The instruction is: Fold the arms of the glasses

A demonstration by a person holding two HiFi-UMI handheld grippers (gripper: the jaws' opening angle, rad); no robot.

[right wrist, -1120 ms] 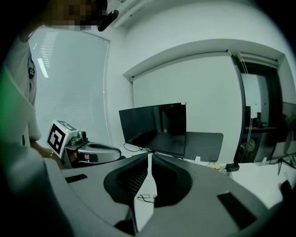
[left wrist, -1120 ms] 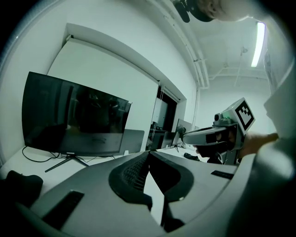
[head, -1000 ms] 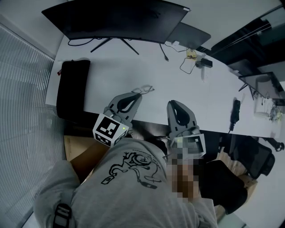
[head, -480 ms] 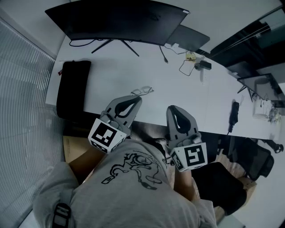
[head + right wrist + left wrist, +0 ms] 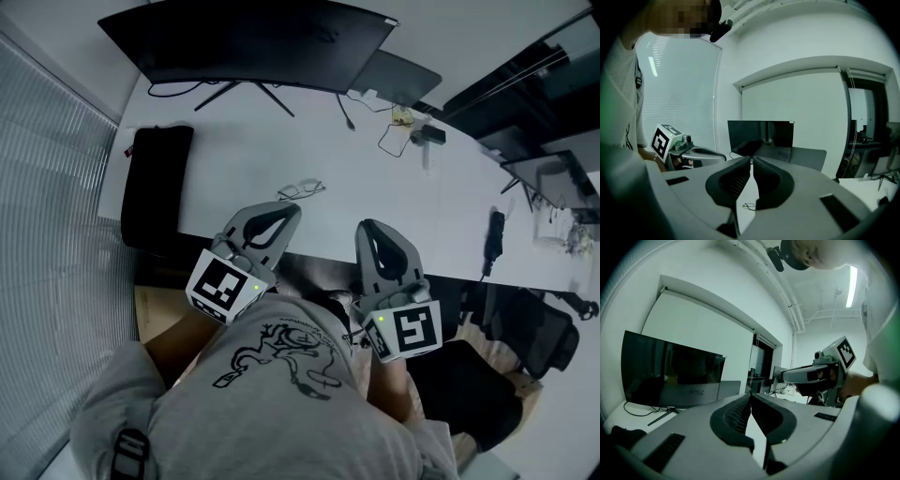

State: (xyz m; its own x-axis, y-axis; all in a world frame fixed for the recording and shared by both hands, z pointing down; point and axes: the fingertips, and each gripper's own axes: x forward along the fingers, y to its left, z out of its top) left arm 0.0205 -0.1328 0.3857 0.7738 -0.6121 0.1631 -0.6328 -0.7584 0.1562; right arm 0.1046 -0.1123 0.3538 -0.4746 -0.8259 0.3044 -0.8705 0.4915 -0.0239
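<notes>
The glasses lie flat on the white worktop, close to its near edge and about midway along it. They are too small to show for certain how the arms sit, though they look unfolded. The frame is thin and light on a smooth surface, so the likeliest trouble is that a nudge from one jaw slides or spins it instead of swinging an arm on its hinge. With the near edge so close, a push that way could send it off the worktop. The left hand-held gripper hangs just short of the glasses with its jaws pressed together and nothing in them. The right hand-held gripper, further along the near edge, is drawn in to a bare slit and is also empty. Neither can take hold until it opens, and going in shut would only shove the frame. A grip landing on a lens, or too hard on an arm, risks smearing or bending it.
</notes>
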